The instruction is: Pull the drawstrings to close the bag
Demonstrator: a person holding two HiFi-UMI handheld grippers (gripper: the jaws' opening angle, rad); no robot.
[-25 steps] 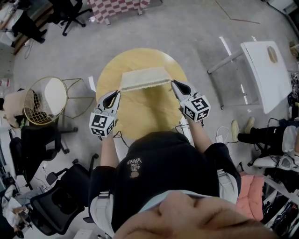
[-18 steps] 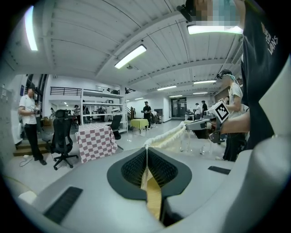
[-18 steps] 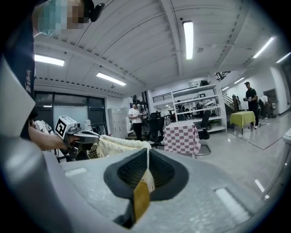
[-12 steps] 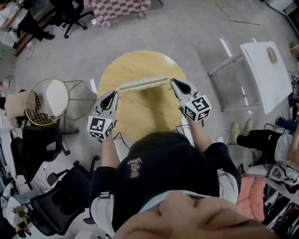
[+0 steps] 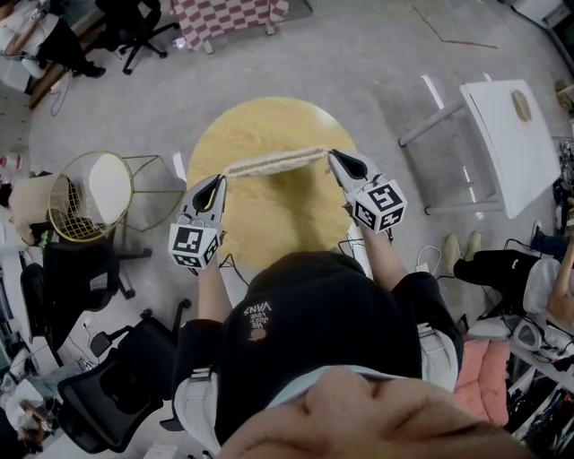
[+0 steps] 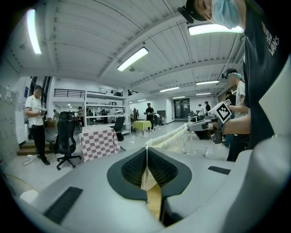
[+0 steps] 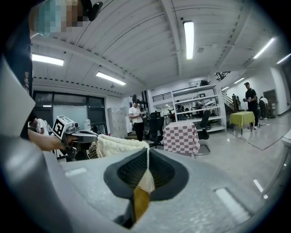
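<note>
A cream cloth bag [image 5: 273, 161] hangs stretched between my two grippers above the round wooden table [image 5: 269, 215], seen edge-on as a narrow strip. My left gripper [image 5: 220, 178] is shut on the bag's left end; in the left gripper view the cloth [image 6: 148, 175] is pinched between the closed jaws, and the bag [image 6: 170, 139] runs off toward the other gripper. My right gripper [image 5: 332, 159] is shut on the right end, with cloth [image 7: 145, 182] clamped between its jaws and the bunched bag [image 7: 118, 145] beyond. The drawstrings themselves cannot be made out.
A wire basket stand [image 5: 94, 193] sits left of the table. An overturned white table [image 5: 507, 134] lies at the right. Black office chairs [image 5: 99, 394] stand at lower left. A checkered-cloth table [image 5: 229, 16] is at the far edge.
One second ago the bag showed its broad flat face between the grippers. It has since turned edge-on into a narrow strip. The grippers have barely moved.
</note>
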